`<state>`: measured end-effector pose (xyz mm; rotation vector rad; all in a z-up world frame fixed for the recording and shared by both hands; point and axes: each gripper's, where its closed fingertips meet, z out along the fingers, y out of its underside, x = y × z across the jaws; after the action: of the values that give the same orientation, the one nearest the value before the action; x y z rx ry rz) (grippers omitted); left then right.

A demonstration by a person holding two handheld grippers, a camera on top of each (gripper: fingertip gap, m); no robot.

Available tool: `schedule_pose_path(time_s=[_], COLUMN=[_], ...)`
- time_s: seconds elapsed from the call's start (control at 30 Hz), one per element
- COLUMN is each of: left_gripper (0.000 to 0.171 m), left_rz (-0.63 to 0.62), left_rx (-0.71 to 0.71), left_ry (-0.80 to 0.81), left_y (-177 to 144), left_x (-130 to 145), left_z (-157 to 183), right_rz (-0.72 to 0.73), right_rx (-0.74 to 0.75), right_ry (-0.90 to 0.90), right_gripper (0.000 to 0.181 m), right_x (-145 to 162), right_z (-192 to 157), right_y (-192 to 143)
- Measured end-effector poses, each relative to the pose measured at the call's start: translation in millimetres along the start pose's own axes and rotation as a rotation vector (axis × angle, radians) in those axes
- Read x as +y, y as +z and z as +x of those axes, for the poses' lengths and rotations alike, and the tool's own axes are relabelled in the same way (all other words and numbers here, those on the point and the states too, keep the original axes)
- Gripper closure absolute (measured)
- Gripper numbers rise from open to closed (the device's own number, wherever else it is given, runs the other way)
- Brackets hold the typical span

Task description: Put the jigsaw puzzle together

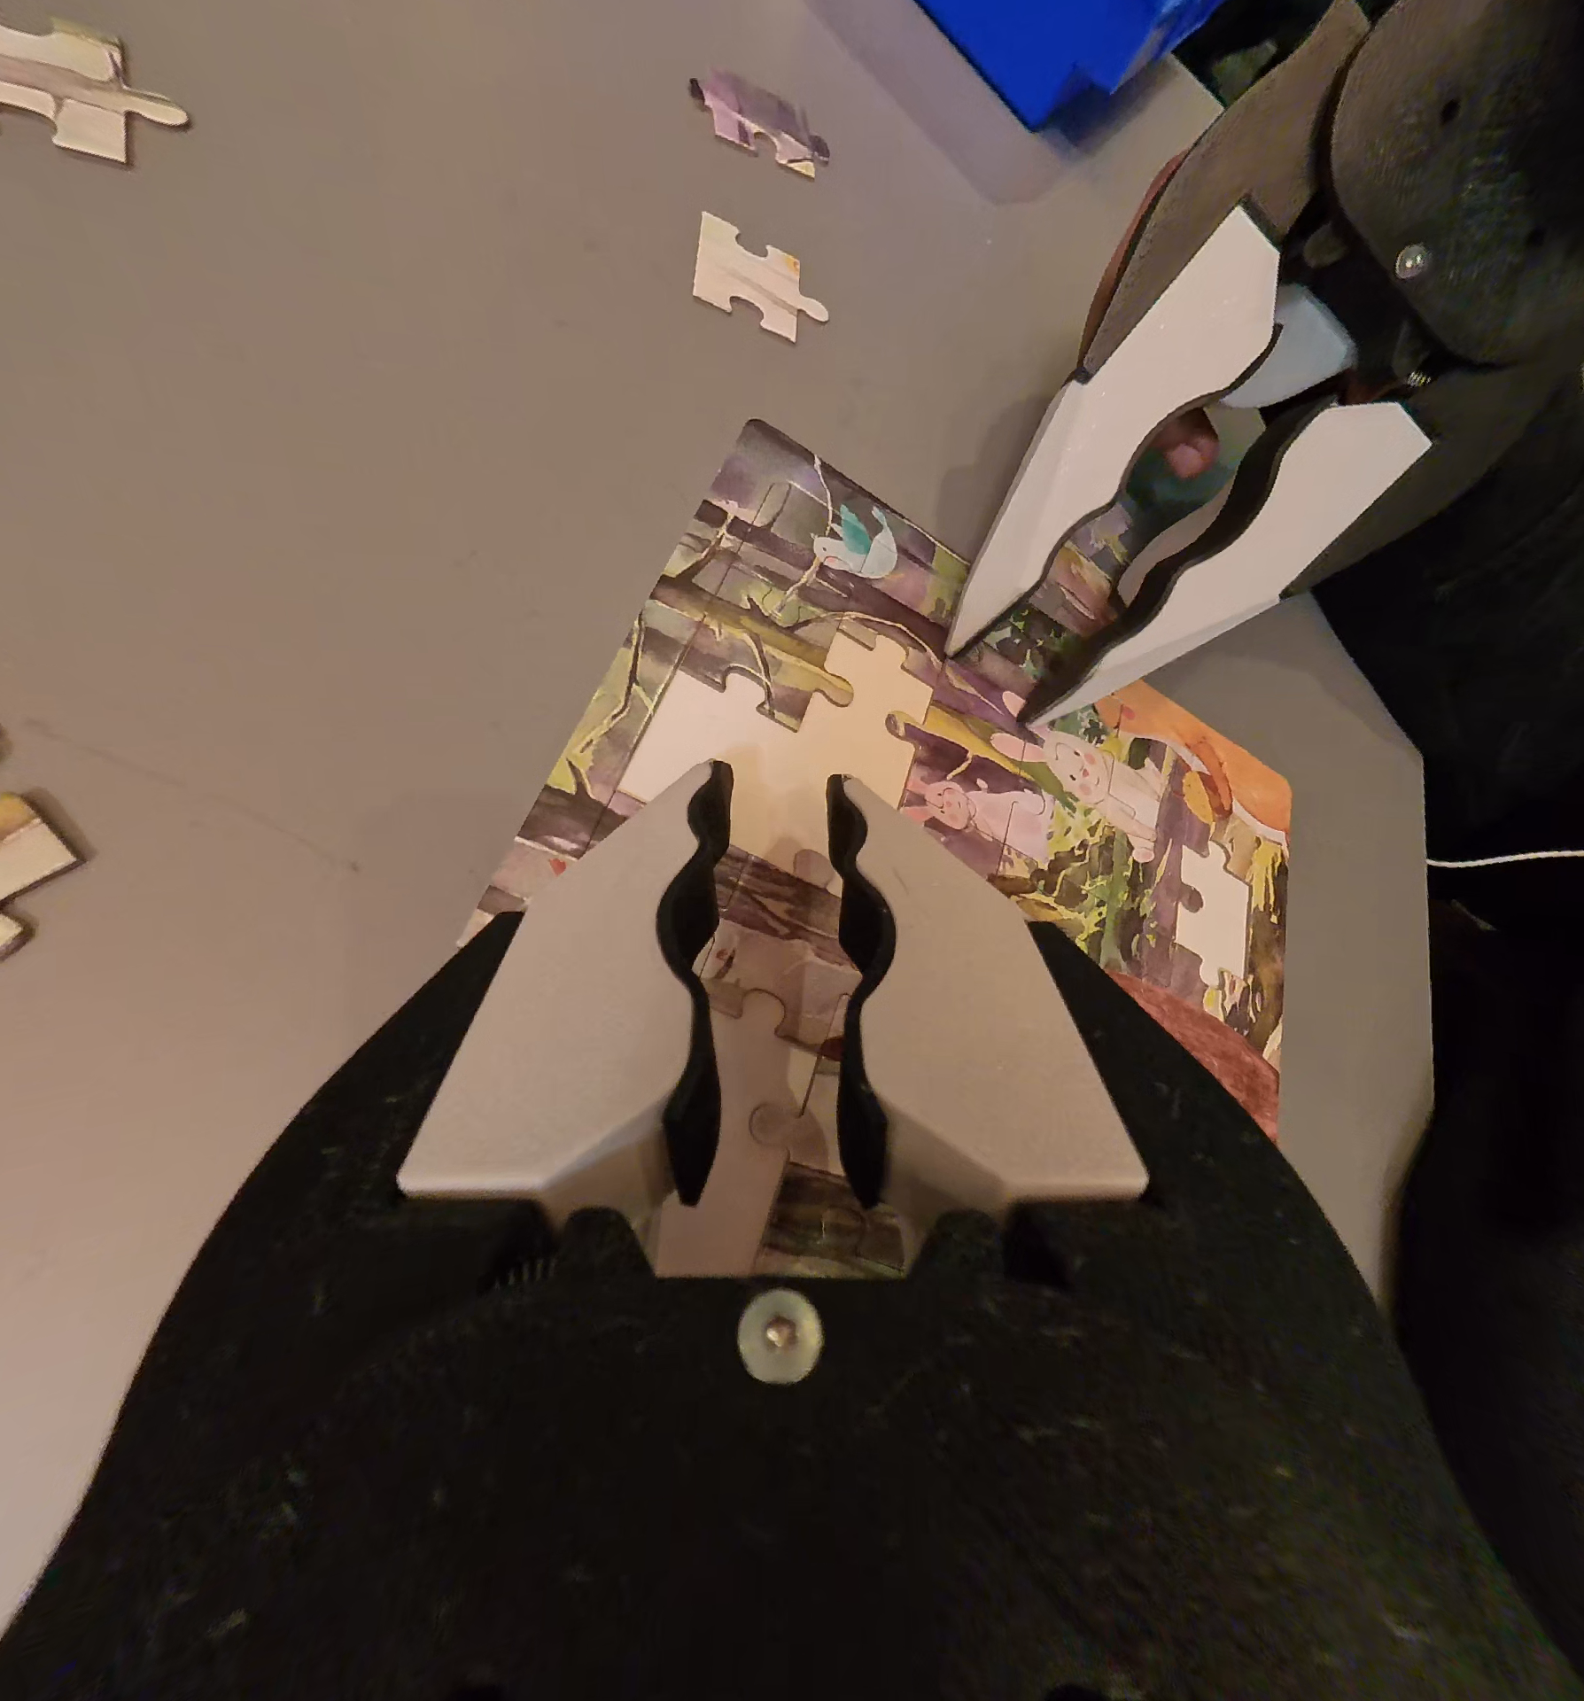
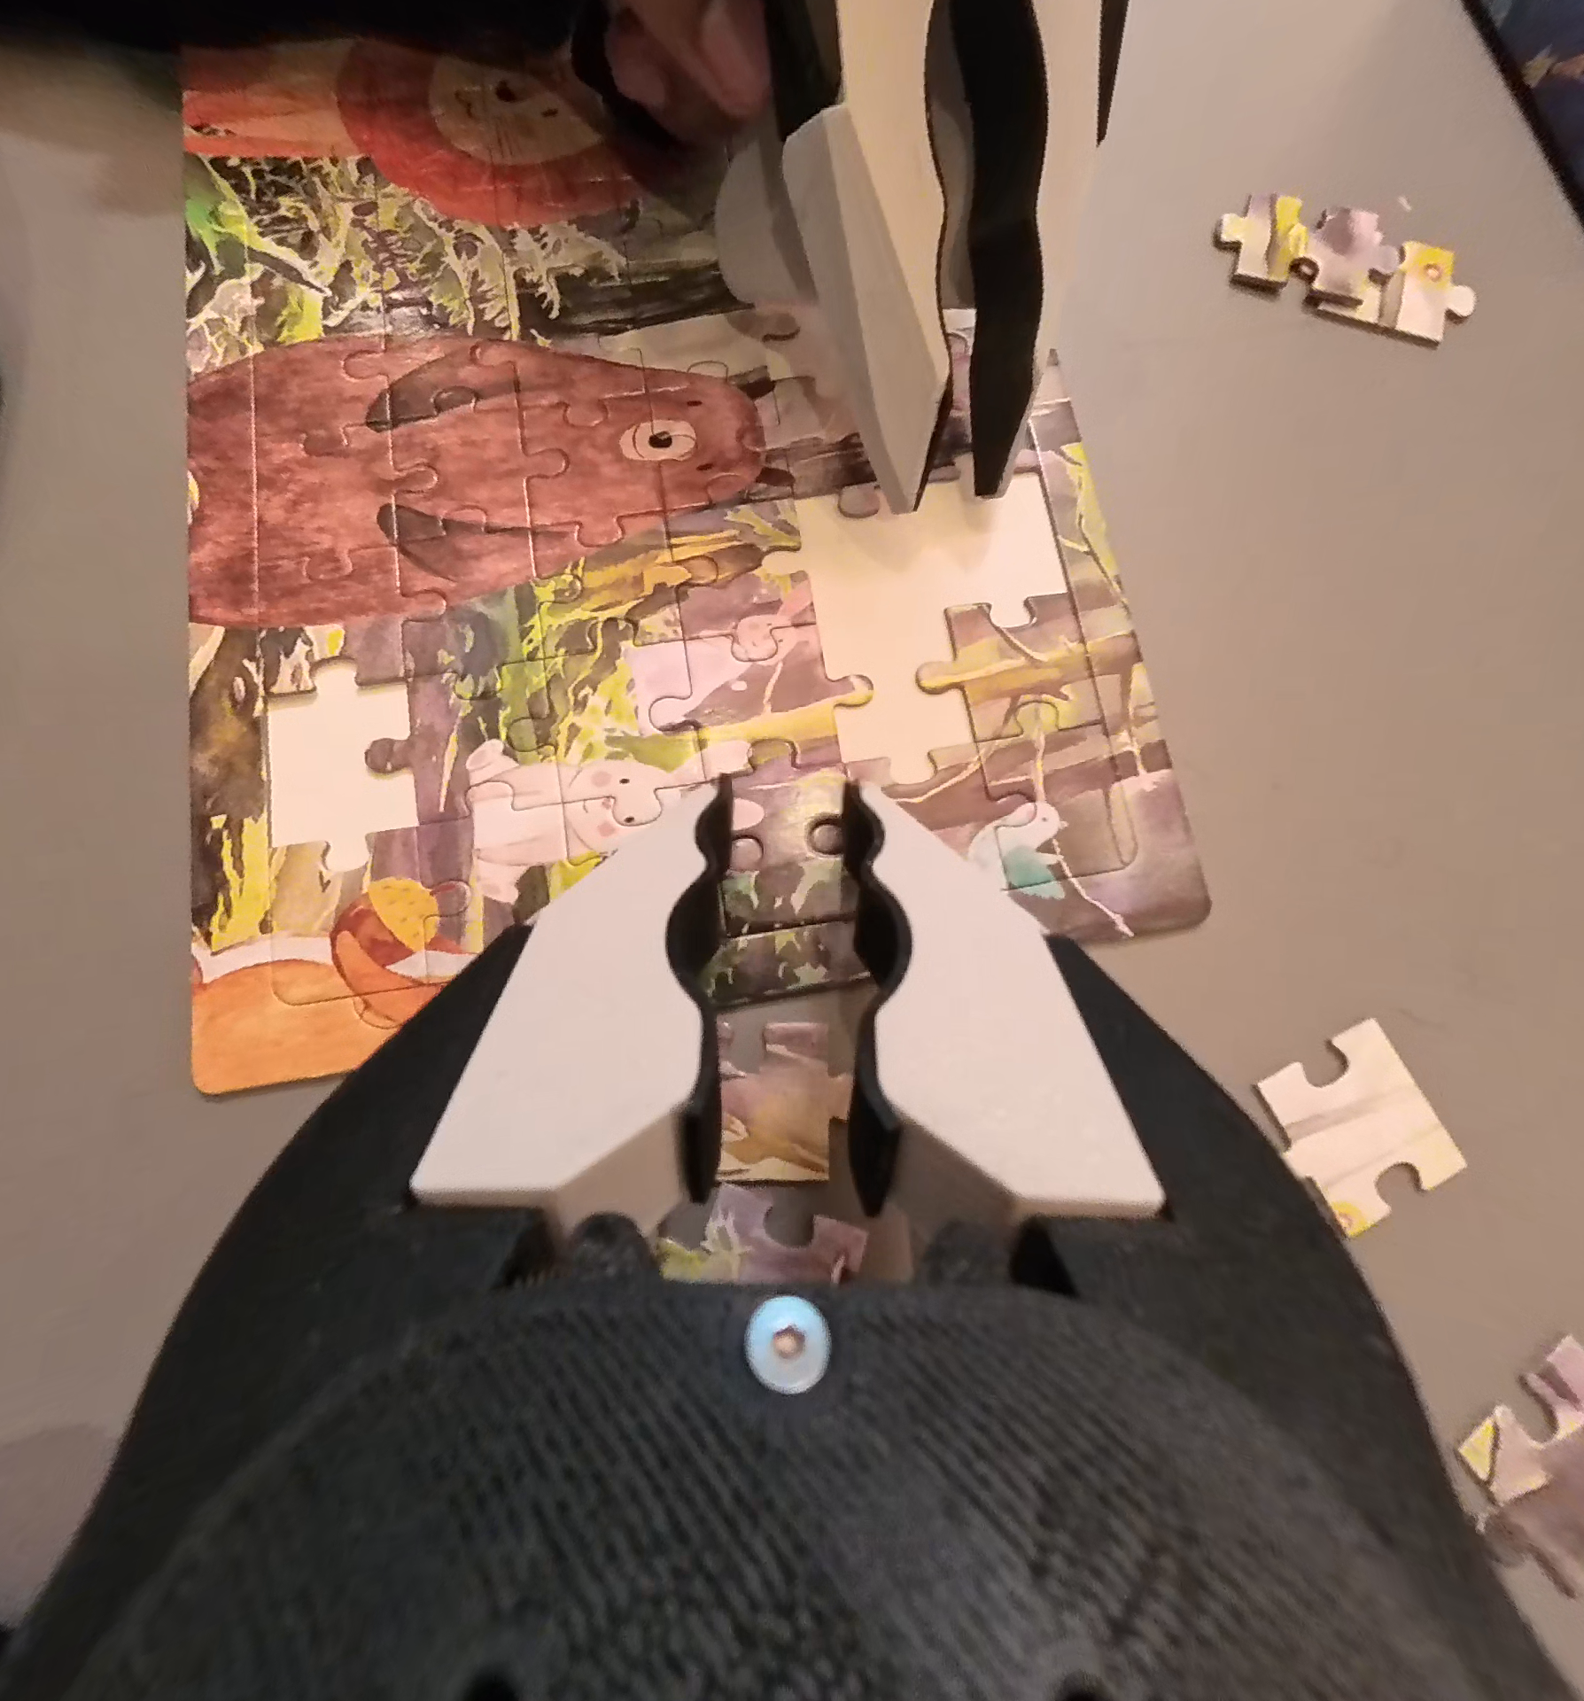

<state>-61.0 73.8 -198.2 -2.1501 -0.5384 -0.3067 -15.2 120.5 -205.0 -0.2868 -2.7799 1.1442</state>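
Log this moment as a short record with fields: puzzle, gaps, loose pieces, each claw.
puzzle: mostly assembled puzzle flat on grey table
gaps: large bare gap mid-board; smaller gap near one edge
loose pieces: pale piece, purple piece, others scattered
left claw: open, over large gap
right claw: open, empty, above puzzle

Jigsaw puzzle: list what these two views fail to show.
- Left wrist view: the left gripper and its fingers cover the near part of the jigsaw puzzle.
- Right wrist view: a hand hides the puzzle's far edge.
- Right wrist view: the loose pieces at the right edge are blurred and cut off.
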Motion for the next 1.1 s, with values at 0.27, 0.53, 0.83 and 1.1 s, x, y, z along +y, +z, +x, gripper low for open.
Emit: schedule_pose_path(time_s=[0.27, 0.53, 0.83, 1.1], left_gripper=[0.153, 0.153, 0.153, 0.153], left_rz=[-0.001, -0.003, -0.004, -0.008], left_rx=[-0.001, -0.002, -0.002, -0.006], left_ry=[0.001, 0.001, 0.001, 0.007], left_y=[0, 0, 0, 1], left_x=[0, 1, 1, 1], left_z=[0, 0, 0, 0], right_rz=[0.015, 0.044, 0.037, 0.065], right_rx=[-0.002, -0.022, -0.014, 0.051], right_ry=[0.001, 0.035, 0.086, 0.135], right_gripper=[0.163, 0.162, 0.167, 0.181], right_x=[-2, -7, -5, -2], right_z=[0, -1, 4, 22], right_y=[-2, -4, -7, -22])
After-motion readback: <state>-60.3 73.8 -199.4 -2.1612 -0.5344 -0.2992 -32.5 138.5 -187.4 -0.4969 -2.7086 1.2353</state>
